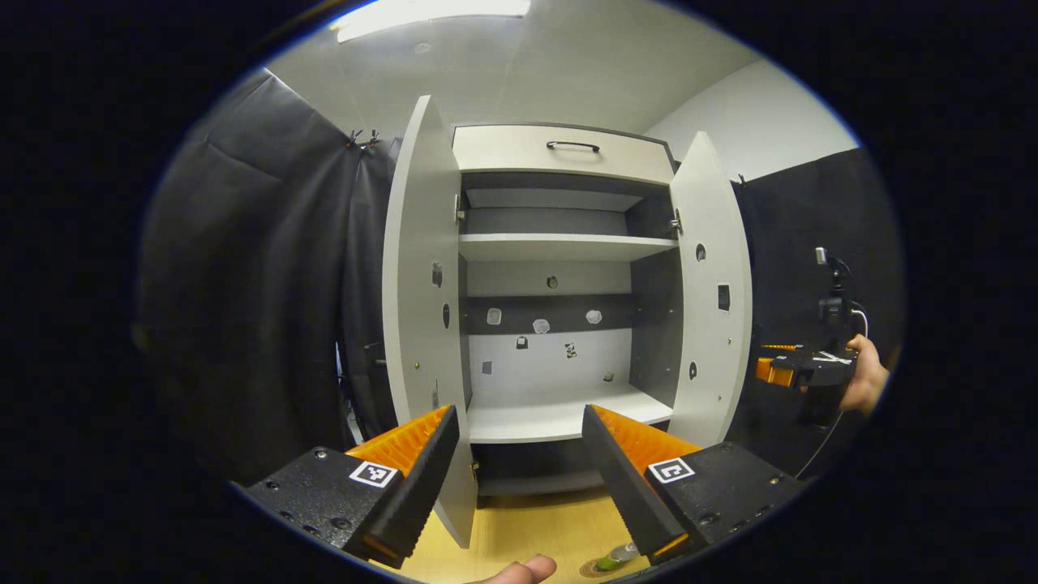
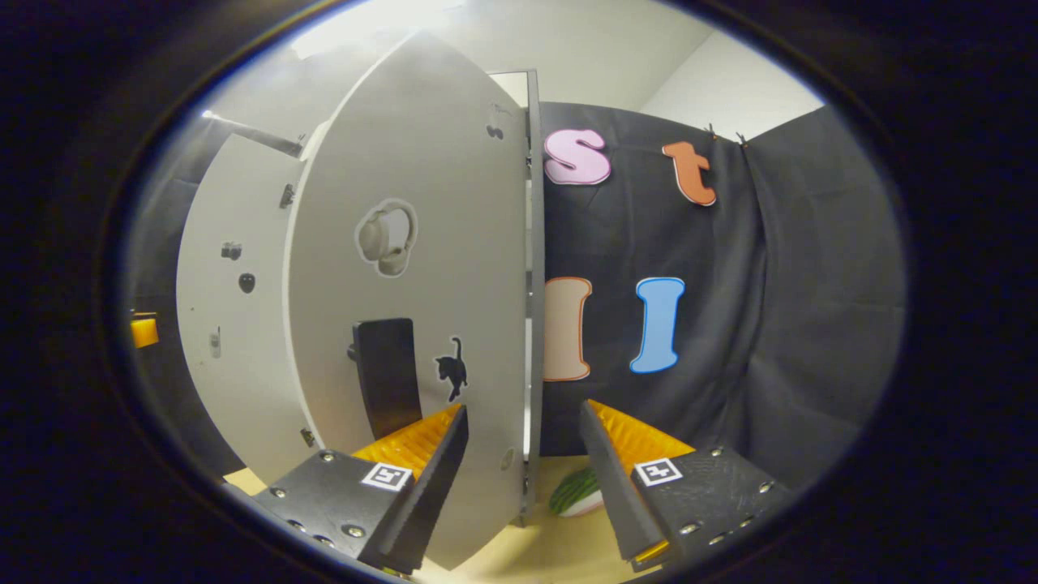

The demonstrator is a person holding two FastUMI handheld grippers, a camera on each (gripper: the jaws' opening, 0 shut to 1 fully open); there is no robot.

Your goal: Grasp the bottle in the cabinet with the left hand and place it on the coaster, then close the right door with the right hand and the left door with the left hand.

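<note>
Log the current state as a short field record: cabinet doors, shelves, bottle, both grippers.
cabinet doors: left door and right door both open
shelves: lower shelf and upper shelf bare, no bottle on them
bottle: green-capped bottle lying low at the left gripper view's bottom edge, on a round coaster as far as can be seen
left gripper: open, facing the cabinet
right gripper: open, close to the right door's outer face
</note>
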